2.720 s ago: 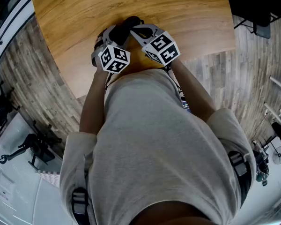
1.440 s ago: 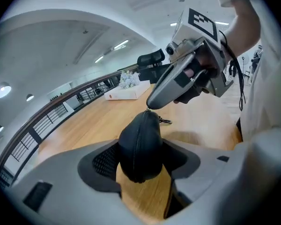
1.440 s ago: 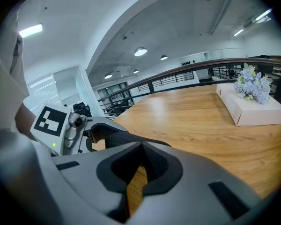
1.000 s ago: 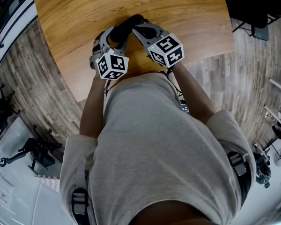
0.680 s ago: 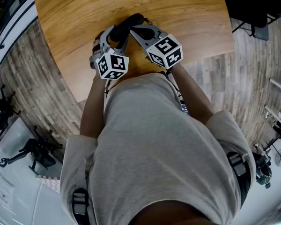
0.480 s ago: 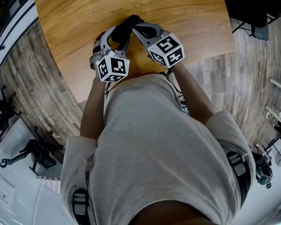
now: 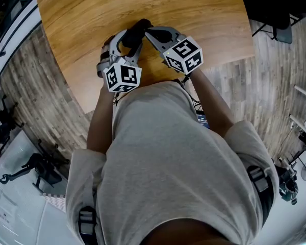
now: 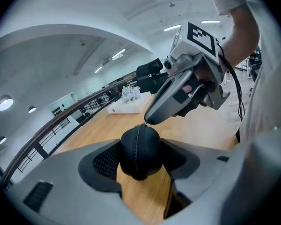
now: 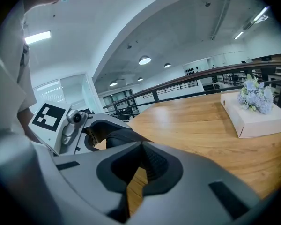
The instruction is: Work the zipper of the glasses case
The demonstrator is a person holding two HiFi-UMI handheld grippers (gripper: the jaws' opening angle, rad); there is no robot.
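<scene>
The black glasses case sits between the jaws of my left gripper, whose pads press on its two sides. It is held just above the wooden table, and its zipper line runs down the middle, facing the camera. My right gripper is shut, with its tips at the top end of that zipper, pinching the small pull, which is mostly hidden. In the head view the case lies between the left gripper and right gripper. In the right gripper view the shut jaws hide most of the case.
A white box with a bunch of flowers stands further off on the table; the same white box shows in the left gripper view. The table's curved near edge runs just in front of the person's body, with plank floor beside it.
Both grippers and the case have shifted slightly toward the person, and the left gripper's cube has turned a little. Both grips are unchanged.
</scene>
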